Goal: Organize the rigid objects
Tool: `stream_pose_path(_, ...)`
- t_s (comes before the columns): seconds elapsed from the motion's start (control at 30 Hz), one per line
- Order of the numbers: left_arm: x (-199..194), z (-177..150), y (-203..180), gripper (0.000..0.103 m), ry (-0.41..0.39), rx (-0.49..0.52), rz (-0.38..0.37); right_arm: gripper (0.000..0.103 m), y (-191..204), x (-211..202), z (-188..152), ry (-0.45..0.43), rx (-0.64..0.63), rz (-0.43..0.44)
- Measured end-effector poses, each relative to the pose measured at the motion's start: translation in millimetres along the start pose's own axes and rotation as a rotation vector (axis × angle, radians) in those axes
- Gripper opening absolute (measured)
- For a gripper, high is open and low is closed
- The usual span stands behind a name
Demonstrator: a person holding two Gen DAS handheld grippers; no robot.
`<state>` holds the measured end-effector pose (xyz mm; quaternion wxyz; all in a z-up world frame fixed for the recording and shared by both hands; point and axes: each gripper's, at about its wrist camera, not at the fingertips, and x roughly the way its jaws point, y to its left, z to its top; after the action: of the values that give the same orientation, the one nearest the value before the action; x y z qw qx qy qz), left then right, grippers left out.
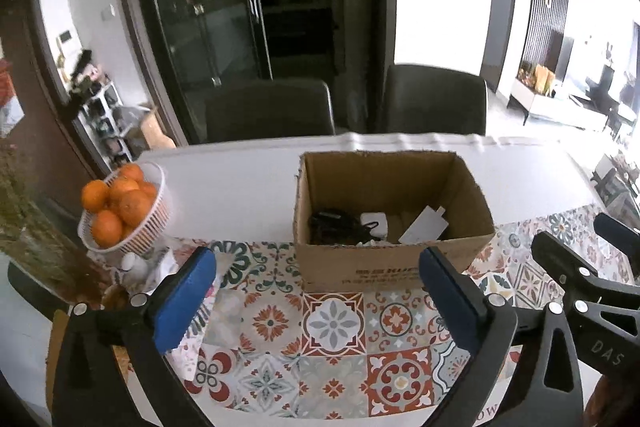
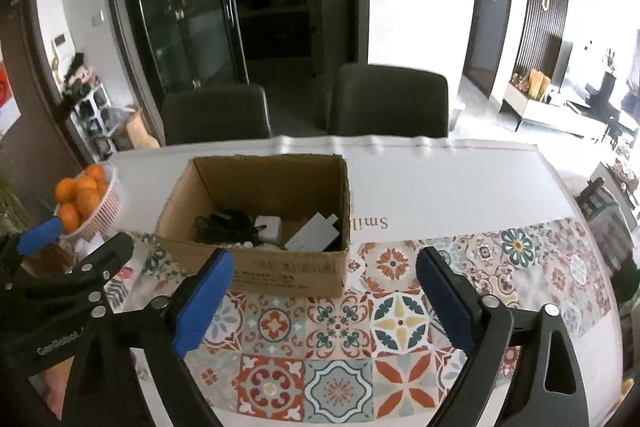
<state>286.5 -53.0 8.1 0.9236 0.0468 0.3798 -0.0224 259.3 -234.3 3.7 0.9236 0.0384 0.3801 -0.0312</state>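
left gripper [image 1: 318,291]: i read both blue pads spread wide, nothing between them; it hovers above the patterned tile mat [image 1: 332,359], aimed at the near wall of the cardboard box [image 1: 394,267].
right gripper [image 2: 324,293]: likewise spread wide and empty, held over the mat just short of the box's near right corner; in the left wrist view its black frame shows at the right edge.
cardboard box: open-topped, standing half on the mat and half on the bare white table [image 2: 452,187]; i judge it serves as the collection bin, set centrally so either tool can reach it.
box contents: black tangled cable or strap bundle [image 2: 224,227] at left, small white square adapter [image 2: 269,227] beside it, flat white card-like item [image 2: 316,233] leaning toward the right wall; exact identities unclear.
loose items: i find no rigid object left on the visible mat ahead of either tool.
basket of oranges [image 1: 120,207]: at the left table edge, well apart from the box; small white bottles [image 1: 134,265] stand beneath it.
task state: my judgement is that sorting is near complete or between picks, since both tools are empty.
risk: the lightweight box may slide if a finger strikes its wall.
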Motion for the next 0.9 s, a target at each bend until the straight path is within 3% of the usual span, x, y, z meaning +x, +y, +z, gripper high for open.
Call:
stream_pose_path(0.17,-33,-13,1,0.103,-0.083,0.004,0.041,0.097,-2,-30,-11,-0.056,0.012,0.005)
stream_pose_path(0.53,-85,-45,2,0.103,-0.172,-0.031,0.016,0.097,-5,-83,-37,-0.180,0.004,-0.016)
stream_pose_path(0.9,-126,-71,-2,0.103,-0.267,-0.040,0.045,0.101,-9,-123,-66,-0.313,0.001,-0.039)
